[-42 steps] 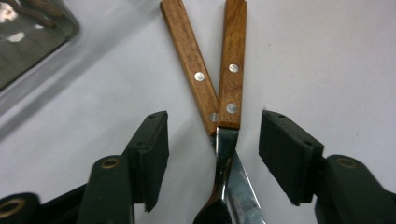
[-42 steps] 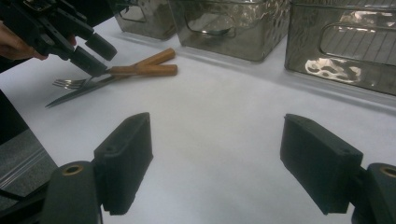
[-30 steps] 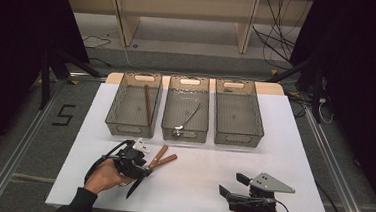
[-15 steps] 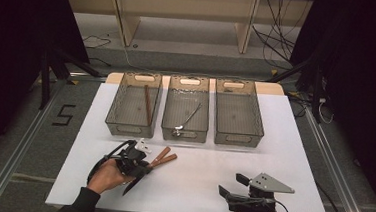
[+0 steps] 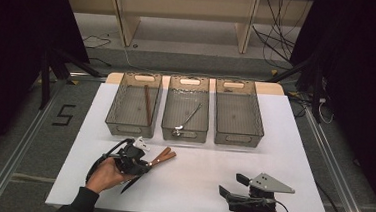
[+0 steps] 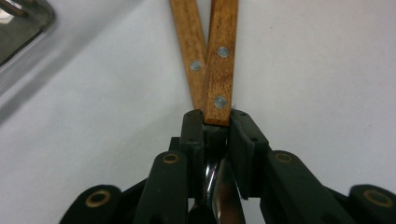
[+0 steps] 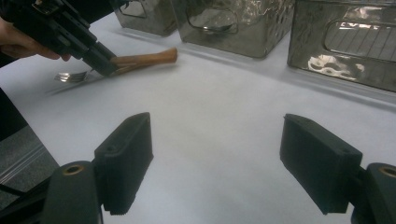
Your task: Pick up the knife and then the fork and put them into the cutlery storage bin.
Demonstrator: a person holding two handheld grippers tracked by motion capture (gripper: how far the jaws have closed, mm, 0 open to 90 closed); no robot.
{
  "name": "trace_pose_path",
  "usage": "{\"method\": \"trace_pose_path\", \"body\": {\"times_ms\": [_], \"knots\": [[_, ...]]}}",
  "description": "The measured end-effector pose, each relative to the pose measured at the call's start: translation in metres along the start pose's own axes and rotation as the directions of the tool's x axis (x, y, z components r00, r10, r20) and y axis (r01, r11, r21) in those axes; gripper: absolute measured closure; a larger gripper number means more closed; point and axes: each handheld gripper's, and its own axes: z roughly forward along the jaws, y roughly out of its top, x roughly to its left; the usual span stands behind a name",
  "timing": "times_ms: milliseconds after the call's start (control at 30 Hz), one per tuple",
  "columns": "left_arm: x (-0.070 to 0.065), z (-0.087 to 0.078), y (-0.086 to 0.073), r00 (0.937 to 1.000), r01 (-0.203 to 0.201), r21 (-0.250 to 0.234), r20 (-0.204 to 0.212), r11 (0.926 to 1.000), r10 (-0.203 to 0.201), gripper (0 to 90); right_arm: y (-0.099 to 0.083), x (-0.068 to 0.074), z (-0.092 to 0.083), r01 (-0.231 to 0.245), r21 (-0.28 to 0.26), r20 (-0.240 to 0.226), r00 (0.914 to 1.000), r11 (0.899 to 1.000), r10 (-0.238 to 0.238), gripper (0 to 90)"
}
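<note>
Two wooden-handled utensils (image 5: 164, 157) lie side by side on the white table, left of the middle near the front. In the left gripper view their riveted handles (image 6: 212, 60) run away from me and their metal parts pass back between the jaws. My left gripper (image 5: 142, 164) (image 6: 215, 116) has just been closing, and its pads now pinch the utensils where handle meets metal. The right gripper view shows that gripper (image 7: 100, 63) with fork tines (image 7: 70, 76) sticking out behind it. My right gripper (image 5: 231, 185) (image 7: 217, 126) rests open at the front right, nothing between its fingers.
Three clear trays stand in a row at the back: the left tray (image 5: 117, 126) holds a brown stick (image 5: 147, 104), the middle tray (image 5: 167, 127) a metal spoon (image 5: 187, 120), and the right tray (image 5: 254, 135) has a small item at its far end. White tabletop lies between the grippers.
The left gripper's jaws have narrowed onto the two utensils. Both hands stay where they were, and the utensils have not shifted.
</note>
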Motion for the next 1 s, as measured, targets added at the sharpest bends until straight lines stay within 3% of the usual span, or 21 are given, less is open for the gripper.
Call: {"method": "trace_pose_path", "body": {"times_ms": [300, 500, 800, 1000], "knots": [[-0.002, 0.0, 0.001, 0.9998, -0.004, 0.017, 0.019, 0.9999, 0.004, 77.2, 0.0, 0.0, 0.0, 0.002, -0.001, 0.0, 1.0, 1.0, -0.002, 25.9], [-0.003, -0.007, 0.003, 0.9992, -0.002, -0.004, 0.041, 1.0, 0.003, 77.5, 0.0, 0.0, -0.001, 0.003, -0.007, 0.001, 1.0, 1.0, -0.003, 25.9], [-0.014, -0.021, 0.011, 0.9977, -0.026, -0.028, 0.062, 0.9993, 0.028, 77.8, 0.002, 0.003, -0.001, 0.01, -0.012, -0.007, 0.9999, 1.0, -0.01, 25.8], [-0.023, -0.031, 0.018, 0.9935, -0.041, -0.039, 0.105, 0.9984, 0.045, 77.8, 0.006, 0.008, -0.001, 0.029, -0.024, -0.017, 0.9994, 0.999, -0.03, 25.8]]}}
